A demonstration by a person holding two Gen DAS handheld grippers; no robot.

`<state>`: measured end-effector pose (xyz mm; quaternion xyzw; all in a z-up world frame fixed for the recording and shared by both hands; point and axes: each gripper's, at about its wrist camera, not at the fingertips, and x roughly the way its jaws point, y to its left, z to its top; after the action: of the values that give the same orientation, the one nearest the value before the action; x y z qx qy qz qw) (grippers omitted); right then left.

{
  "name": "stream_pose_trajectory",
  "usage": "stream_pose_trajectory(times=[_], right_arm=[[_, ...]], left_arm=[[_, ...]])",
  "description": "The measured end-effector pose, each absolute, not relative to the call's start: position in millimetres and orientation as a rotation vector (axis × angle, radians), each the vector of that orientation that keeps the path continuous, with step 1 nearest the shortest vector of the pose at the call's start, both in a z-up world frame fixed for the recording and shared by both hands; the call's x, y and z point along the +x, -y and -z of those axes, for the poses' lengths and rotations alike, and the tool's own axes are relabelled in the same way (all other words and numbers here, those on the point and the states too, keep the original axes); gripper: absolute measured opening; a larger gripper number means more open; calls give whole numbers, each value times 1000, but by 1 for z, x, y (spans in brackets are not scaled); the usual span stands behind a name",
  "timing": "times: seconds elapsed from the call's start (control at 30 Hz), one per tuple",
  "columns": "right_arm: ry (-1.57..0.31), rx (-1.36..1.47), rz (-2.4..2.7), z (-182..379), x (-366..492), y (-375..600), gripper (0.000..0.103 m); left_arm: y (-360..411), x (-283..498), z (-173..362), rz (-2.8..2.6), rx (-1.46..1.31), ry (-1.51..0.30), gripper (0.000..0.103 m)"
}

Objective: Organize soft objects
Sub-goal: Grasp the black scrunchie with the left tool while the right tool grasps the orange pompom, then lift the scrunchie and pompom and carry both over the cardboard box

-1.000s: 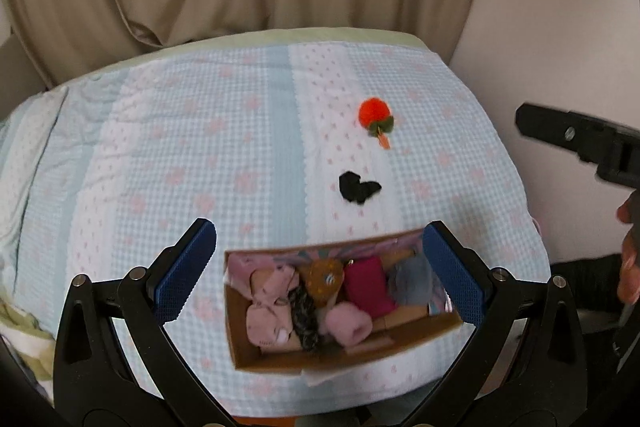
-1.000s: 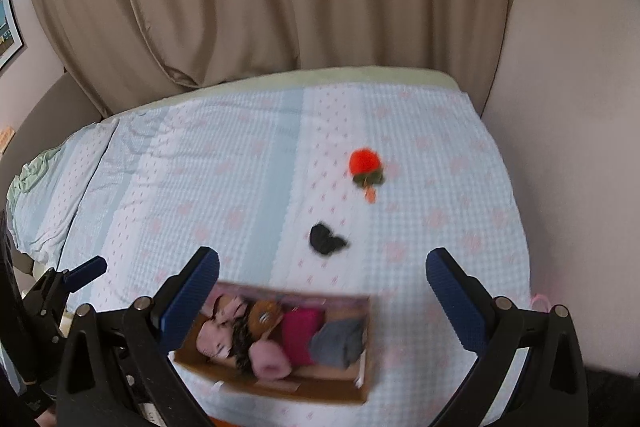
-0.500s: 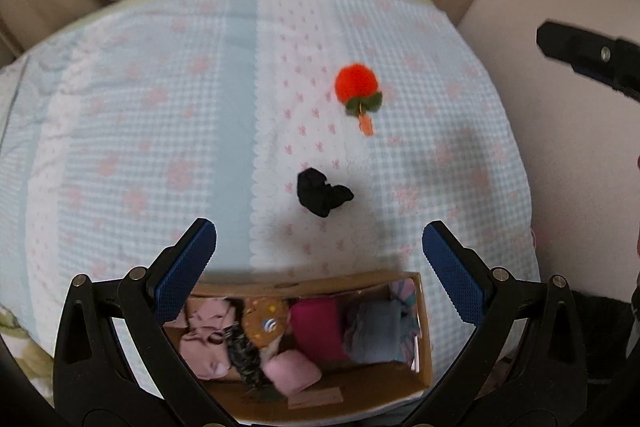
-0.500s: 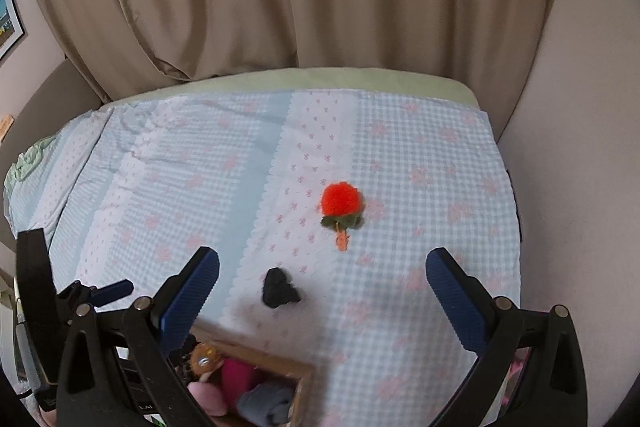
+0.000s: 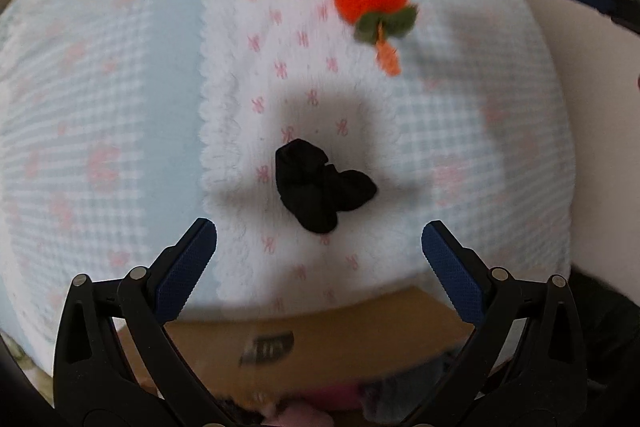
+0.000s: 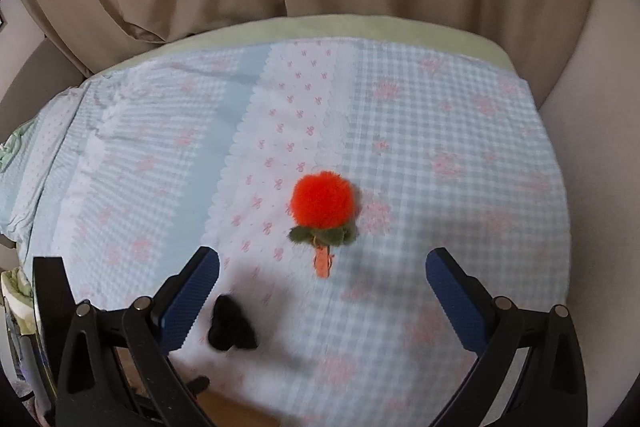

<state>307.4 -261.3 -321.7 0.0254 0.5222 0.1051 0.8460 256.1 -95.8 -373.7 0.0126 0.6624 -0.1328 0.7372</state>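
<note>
Checked bedspread (image 6: 440, 147) | left gripper (image 5: 319, 259) spread above black sock (image 5: 320, 187) | right gripper (image 6: 322, 283) spread near pompom (image 6: 322, 203)

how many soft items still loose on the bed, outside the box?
2. A black fabric bundle lies just ahead of the open left gripper; an orange pom-pom lies farther out, ahead of the open right gripper. More could be out of frame.

One black sock bundle (image 5: 322, 185), one orange pom-pom (image 6: 322, 202), one cardboard box (image 5: 320, 343), two hand-held grippers (image 5: 319, 263) (image 6: 322, 291).
</note>
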Motion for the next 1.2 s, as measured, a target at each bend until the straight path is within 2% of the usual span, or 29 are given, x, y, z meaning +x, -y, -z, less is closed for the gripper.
stream_pose_trajectory(times=[0.2, 0.37, 0.47, 0.57, 0.63, 0.73, 0.83, 0.87, 1.2], right_arm=[[-1137, 49, -238, 382, 343, 257, 103], [-1161, 54, -245, 418, 365, 253, 103], [-1170, 45, -253, 433, 374, 249, 100], [-1180, 31, -264, 446, 382, 243, 92], [-1179, 24, -272, 452, 386, 239, 80], [-1187, 3, -295, 462, 391, 231, 61], [-1200, -7, -314, 469, 391, 224, 40], [-1200, -12, -315, 471, 391, 223, 37], [-1136, -1, -312, 454, 383, 227, 34]], left_arm=[[105, 278, 434, 314, 69, -1570, 85], [114, 285, 463, 337, 88, -1619, 83], [121, 287, 472, 348, 107, -1627, 76], [128, 289, 476, 336, 155, -1616, 67], [128, 289, 475, 324, 177, -1605, 47], [126, 291, 471, 311, 181, -1589, 27], [118, 293, 467, 306, 152, -1583, 22], [114, 293, 466, 303, 149, -1580, 21], [80, 288, 440, 274, 78, -1522, 20]])
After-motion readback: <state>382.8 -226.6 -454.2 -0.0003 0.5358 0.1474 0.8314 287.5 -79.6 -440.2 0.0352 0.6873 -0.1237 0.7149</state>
